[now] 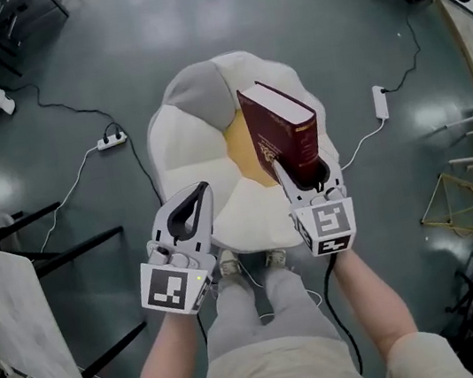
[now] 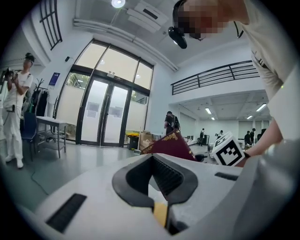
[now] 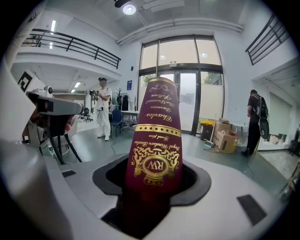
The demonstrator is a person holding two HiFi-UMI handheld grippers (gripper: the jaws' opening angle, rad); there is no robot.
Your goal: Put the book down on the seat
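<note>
Holding the book point(image 1: 278, 127) upright over the seat point(image 1: 185, 161), the right tongs point(image 1: 309, 182) should next lower, tilt it flat and open, while the left tongs point(image 1: 193, 207) are closed and empty.

dim, grey head view, with pale glare patches on the glossy floor point(image 1: 189, 12). both gripper views are bright fisheye circles with black corners; daylight floods through tall windows point(image 2: 112, 65). the book point(image 3: 152, 140) is sharp, shadowed at its base.
</note>
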